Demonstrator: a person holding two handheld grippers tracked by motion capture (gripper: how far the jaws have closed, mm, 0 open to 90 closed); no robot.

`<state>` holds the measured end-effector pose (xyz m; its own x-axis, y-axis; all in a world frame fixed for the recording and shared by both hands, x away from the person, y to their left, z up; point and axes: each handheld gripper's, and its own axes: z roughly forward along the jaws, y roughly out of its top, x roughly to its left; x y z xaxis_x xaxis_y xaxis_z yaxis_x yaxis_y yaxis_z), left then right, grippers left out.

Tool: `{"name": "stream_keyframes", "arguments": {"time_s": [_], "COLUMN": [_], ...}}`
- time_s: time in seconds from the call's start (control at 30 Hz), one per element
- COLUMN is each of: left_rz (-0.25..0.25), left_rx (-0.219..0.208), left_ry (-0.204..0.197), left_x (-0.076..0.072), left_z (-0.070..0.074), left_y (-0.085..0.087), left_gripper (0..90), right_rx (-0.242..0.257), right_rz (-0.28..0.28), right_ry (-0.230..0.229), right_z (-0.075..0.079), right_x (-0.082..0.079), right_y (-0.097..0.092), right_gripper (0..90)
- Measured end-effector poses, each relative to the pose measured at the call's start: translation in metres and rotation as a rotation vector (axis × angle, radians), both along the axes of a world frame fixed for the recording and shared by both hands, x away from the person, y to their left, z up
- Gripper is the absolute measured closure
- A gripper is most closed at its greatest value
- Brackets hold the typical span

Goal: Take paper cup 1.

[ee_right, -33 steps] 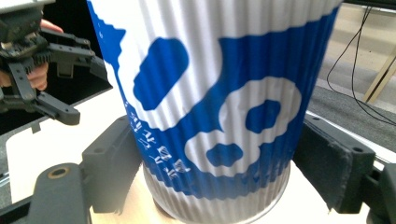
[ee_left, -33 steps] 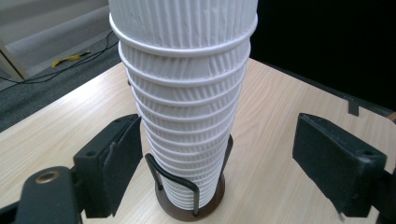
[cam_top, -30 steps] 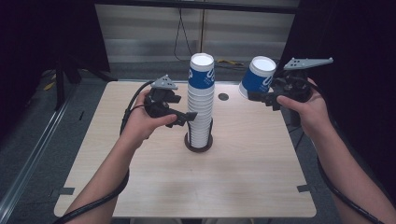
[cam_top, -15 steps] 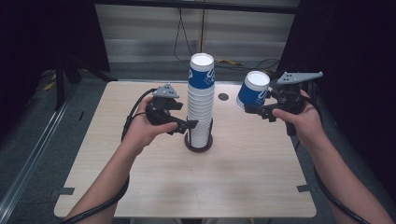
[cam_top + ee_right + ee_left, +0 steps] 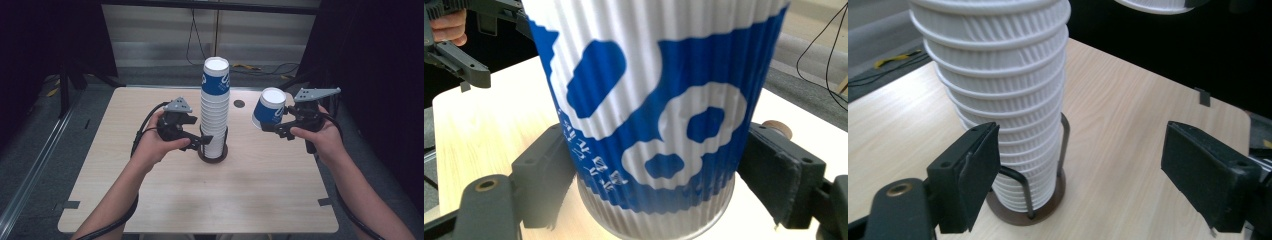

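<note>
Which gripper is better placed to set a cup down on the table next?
Right. The right gripper already grips a blue-and-white cup, held above the table; the left gripper is open at the stack base.

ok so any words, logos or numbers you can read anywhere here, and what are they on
Small blue lettering on the held cup, near its rim beside the left jaw: there is print, but it is upside down and too blurred to read.
Blue shapes on the held cup and on the top cup of the stack: a pattern or logo, no readable letters.
Table, stand and both grippers: no text to be seen.
</note>
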<state>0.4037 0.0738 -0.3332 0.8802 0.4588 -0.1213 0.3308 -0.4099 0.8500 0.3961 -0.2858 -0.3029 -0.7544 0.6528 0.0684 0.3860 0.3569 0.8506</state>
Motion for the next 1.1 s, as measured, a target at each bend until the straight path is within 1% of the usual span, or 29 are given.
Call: {"name": "stream_keyframes", "arguments": {"time_s": [0.13,0.17,0.23,0.33,0.4,0.43,0.6,0.7,0.87,1.0,1.03,1.1], "left_rz": [-0.013,-0.014,-0.013,-0.021,-0.023,-0.024,-0.031,-0.034,-0.047,-0.056,-0.055,-0.060], "left_rx": [0.012,0.003,0.012,0.009,0.004,0.009,-0.001,0.012,0.009,0.011,0.012,0.011], "left_ry": [0.009,0.009,0.010,0.014,0.016,0.020,0.019,0.009,0.015,0.012,0.015,0.013], "left_x": [-0.003,-0.003,-0.003,-0.004,-0.004,-0.005,-0.007,-0.008,-0.009,-0.011,-0.011,-0.012], "left_z": [-0.004,-0.006,-0.008,-0.010,-0.012,-0.013,-0.016,-0.018,-0.023,-0.025,-0.025,-0.025], "left_y": [-0.002,-0.003,-0.004,-0.004,-0.005,-0.006,-0.009,-0.011,-0.014,-0.016,-0.016,-0.016], "left_gripper": [16.0,16.1,16.0,16.0,16.0,16.0,16.0,16.0,16.0,16.0,16.0,16.0], "right_rx": [-0.007,-0.015,-0.024,-0.026,-0.038,-0.041,-0.040,-0.047,-0.056,-0.064,-0.072,-0.068], "right_rz": [0.010,0.017,0.022,0.032,0.039,0.043,0.055,0.058,0.069,0.087,0.086,0.094], "right_ry": [0.003,0.004,0.007,0.015,0.017,0.018,0.024,0.032,0.040,0.051,0.048,0.053], "right_z": [-0.008,-0.010,-0.015,-0.021,-0.024,-0.026,-0.032,-0.036,-0.044,-0.050,-0.051,-0.053], "right_x": [-0.002,-0.003,-0.003,-0.005,-0.006,-0.006,-0.008,-0.009,-0.010,-0.012,-0.013,-0.013], "right_y": [-0.001,0.000,0.000,0.001,0.002,0.003,0.004,0.005,0.006,0.008,0.009,0.010], "right_gripper": [18.6,18.6,18.6,18.6,18.6,18.6,18.5,18.6,18.6,18.6,18.6,18.6]}}
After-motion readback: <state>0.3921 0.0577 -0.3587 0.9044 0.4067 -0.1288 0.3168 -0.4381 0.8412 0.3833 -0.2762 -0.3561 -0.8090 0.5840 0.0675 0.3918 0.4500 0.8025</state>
